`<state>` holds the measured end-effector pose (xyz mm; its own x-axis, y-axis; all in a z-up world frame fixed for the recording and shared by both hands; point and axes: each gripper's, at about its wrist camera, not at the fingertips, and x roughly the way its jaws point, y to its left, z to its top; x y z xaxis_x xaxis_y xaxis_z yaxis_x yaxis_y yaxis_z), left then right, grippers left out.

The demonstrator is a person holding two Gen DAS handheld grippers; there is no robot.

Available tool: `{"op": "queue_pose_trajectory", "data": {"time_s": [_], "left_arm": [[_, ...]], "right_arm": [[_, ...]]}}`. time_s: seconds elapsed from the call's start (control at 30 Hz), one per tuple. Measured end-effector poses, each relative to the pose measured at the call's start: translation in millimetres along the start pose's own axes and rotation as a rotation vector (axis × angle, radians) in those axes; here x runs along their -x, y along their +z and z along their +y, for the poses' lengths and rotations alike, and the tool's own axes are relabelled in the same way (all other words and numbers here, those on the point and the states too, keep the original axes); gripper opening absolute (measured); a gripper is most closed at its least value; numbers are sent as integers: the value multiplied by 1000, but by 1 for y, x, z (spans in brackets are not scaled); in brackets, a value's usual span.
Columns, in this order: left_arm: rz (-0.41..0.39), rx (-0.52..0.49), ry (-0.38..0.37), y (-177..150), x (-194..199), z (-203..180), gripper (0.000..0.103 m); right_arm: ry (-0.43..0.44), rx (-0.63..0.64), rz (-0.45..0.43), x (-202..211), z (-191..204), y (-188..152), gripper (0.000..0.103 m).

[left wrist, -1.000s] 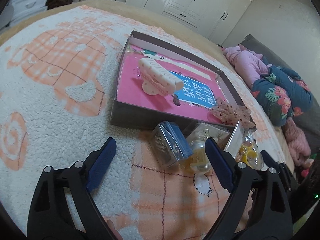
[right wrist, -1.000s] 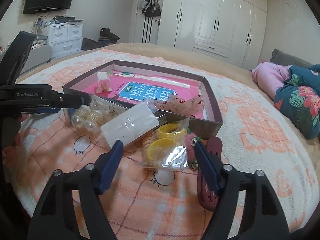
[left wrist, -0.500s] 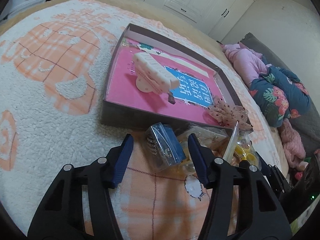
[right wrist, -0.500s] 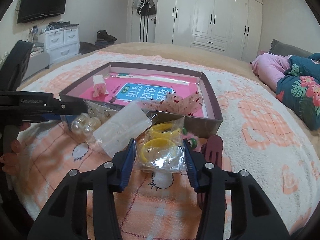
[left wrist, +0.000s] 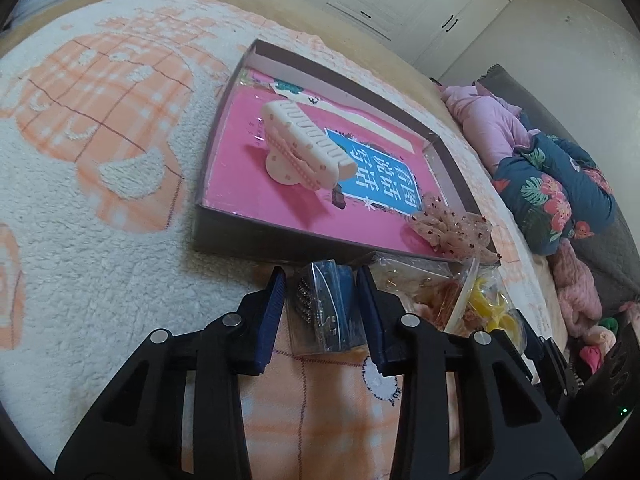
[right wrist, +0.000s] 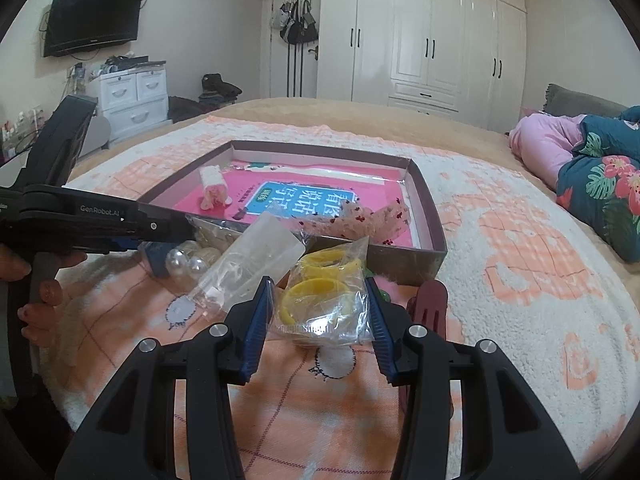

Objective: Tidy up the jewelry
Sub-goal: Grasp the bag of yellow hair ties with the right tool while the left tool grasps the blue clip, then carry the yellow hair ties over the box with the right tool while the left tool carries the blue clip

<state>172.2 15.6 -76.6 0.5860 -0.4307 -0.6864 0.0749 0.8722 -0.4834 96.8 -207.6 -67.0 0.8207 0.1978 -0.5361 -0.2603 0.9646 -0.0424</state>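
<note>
Pouches sit between both your claws. Your left gripper (left wrist: 320, 300) brackets the blue-card pouch (left wrist: 326, 308), pads touching its sides, at the tray's (left wrist: 256, 240) near wall; whether it's clenched I cannot tell. Only your right view shows the right gripper (right wrist: 318, 308) pinching the yellow-ring bag (right wrist: 324, 300), plus pearls (right wrist: 188, 262) and a maroon clip (right wrist: 428, 300). Everything lies on an orange-checked blanket (right wrist: 520, 280) before white wardrobes (right wrist: 432, 36).

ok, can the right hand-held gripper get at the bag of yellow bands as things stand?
Probably yes. The right hand-held gripper already has its fingers on either side of the bag of yellow bands, with nothing between them. The clear plastic case leans close to the left finger and could get nudged.
</note>
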Motion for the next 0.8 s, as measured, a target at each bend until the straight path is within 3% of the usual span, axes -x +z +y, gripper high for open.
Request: {"op": "queue_pose_trajectory", "data": {"time_s": [0.23,0.8], "left_arm": [[-52,-41,13,-4,21,-1,19],[-194,-83,23,10,61,-3,19]], "right_arm": [[50,9,-42,11,6,2,43],[100,10,-108,25,10,13,43]]}}
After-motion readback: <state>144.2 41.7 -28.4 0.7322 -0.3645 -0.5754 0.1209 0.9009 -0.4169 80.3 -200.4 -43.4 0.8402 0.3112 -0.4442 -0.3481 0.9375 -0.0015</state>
